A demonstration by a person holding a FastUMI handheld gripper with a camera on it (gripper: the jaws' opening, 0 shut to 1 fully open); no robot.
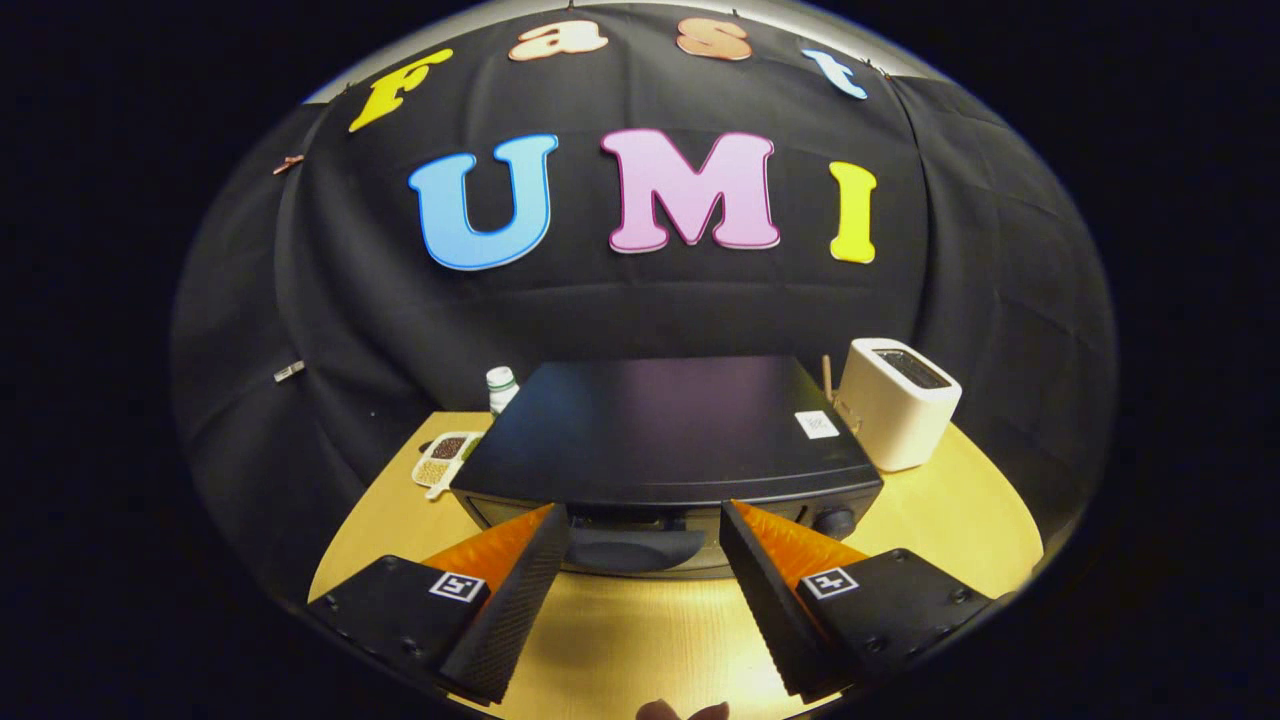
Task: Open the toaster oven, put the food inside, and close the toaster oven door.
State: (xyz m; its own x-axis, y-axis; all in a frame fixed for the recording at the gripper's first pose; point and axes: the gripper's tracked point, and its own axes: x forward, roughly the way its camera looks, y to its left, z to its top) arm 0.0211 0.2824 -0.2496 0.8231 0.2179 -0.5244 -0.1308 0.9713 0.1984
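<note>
Gripper view: tool [645, 520] spread wide, holding nothing, fingers flanking door handle [635, 548] of closed toaster oven [665, 425] on surface [640, 630], apparently lined up to pull door open.

Gripper [645, 520]: jaws apart, ridged inner faces, black screwed bodies each bearing a square tag

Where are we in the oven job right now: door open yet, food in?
Done: nothing yet. The oven looks closed, its door handle up against the front. In hand: the gripper is open, fingers either side of the handle, just short of it, gripping nothing. Left: pull the door down, load the food, close the door. I can't pick out the food; only a tray of small items lies beside the oven.
</note>
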